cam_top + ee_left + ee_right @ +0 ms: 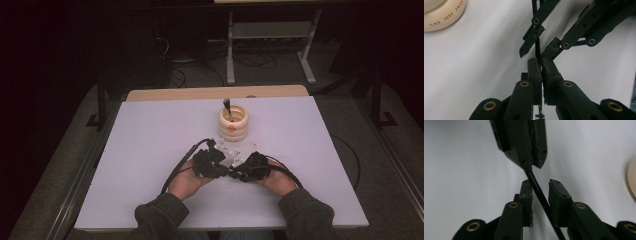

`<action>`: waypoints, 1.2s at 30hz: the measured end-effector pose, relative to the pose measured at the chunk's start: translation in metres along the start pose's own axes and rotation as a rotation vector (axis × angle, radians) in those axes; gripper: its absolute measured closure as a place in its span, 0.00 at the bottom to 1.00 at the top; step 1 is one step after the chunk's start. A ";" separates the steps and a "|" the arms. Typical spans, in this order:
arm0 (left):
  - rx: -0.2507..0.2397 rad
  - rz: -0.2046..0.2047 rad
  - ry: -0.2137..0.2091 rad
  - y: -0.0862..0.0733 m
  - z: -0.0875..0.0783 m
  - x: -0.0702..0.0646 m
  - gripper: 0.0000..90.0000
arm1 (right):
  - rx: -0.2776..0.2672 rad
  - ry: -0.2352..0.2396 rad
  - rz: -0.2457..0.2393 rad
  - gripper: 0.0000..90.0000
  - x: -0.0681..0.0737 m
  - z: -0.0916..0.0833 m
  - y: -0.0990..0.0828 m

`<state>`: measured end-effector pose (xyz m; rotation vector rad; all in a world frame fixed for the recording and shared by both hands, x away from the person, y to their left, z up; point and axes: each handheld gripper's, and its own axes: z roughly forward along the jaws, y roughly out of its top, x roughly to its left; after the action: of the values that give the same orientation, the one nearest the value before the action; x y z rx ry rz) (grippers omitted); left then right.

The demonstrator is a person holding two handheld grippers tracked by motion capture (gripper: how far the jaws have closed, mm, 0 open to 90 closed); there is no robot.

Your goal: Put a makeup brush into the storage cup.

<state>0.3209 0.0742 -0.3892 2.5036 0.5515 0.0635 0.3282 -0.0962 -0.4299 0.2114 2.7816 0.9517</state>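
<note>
A thin black rod (538,53) is clamped in my left gripper (541,65), whose jaws are shut tight on it. In the high view the left gripper (228,172) and right gripper (235,175) meet tip to tip at the middle of the white table (150,150). The right gripper (540,186) faces the left gripper (532,162). The rod (541,197) runs slantwise through the right gripper's jaws, with a gap still showing beside it. From the left gripper view the right gripper (537,48) stands astride the rod's far end.
A cream ringed pot (233,122) with a dark brush (226,105) in it stands just beyond the grippers; its lettered rim (441,12) shows top left. Several small white pieces (232,149) lie between pot and grippers. Cables trail back along both hands.
</note>
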 end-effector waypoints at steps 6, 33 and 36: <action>-0.013 0.022 -0.051 -0.002 -0.012 0.000 0.95 | -0.010 0.032 -0.069 0.89 0.007 -0.004 0.005; -0.173 0.004 0.005 -0.023 -0.087 0.005 0.61 | -0.093 0.083 0.071 0.94 0.005 -0.043 0.001; -0.188 -0.005 -0.002 -0.025 -0.086 0.005 0.60 | -0.128 0.080 0.101 0.94 0.006 -0.050 0.004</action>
<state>0.3019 0.1399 -0.3309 2.3191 0.5258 0.1064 0.3116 -0.1214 -0.3899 0.3028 2.7915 1.1825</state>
